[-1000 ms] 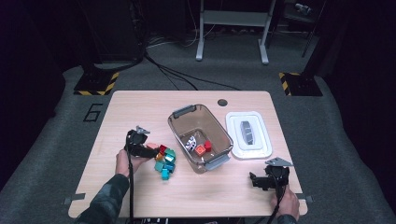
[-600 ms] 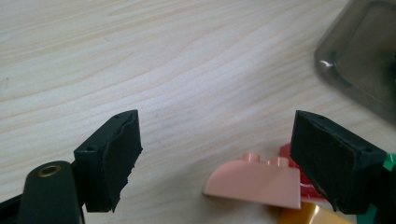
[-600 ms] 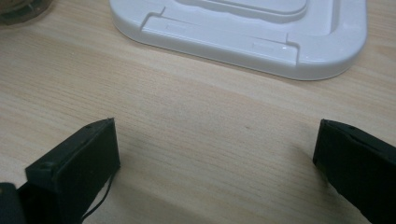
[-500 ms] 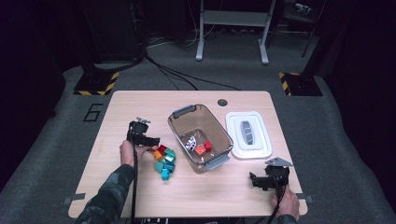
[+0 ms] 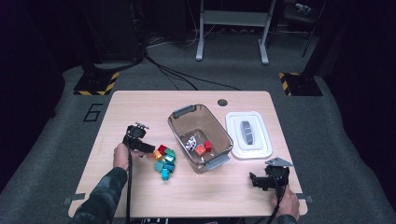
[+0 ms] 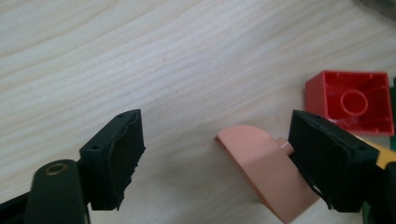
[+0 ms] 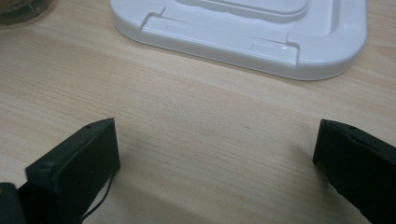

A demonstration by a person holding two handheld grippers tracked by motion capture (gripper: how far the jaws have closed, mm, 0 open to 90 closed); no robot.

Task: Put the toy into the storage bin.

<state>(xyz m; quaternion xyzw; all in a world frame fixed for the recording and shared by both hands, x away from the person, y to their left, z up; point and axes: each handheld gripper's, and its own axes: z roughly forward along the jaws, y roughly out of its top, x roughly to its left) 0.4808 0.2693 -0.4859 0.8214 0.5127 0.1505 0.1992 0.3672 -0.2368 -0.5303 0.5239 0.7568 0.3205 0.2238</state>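
Note:
My left gripper (image 5: 150,149) points at the left edge of a pile of small bricks (image 5: 166,163) in red, orange, green and teal on the wooden table. In the left gripper view its jaws (image 6: 215,140) stand open and have just closed a little. A pink curved piece (image 6: 266,172) lies between them against the right pad, well clear of the left pad. A red brick (image 6: 355,100) lies hollow side up just beyond. My right gripper (image 5: 257,180) rests near the table's front right, open (image 7: 215,154), with only bare wood between the pads.
A clear grey bin (image 5: 183,112) sits mid-table with a red, an orange and a black-and-white piece inside. Its white lid (image 5: 236,140) lies flat to the right, seen close ahead as the white lid (image 7: 243,42) in the right gripper view.
My left gripper has shifted slightly beside the brick pile. The right gripper has stayed where it was.

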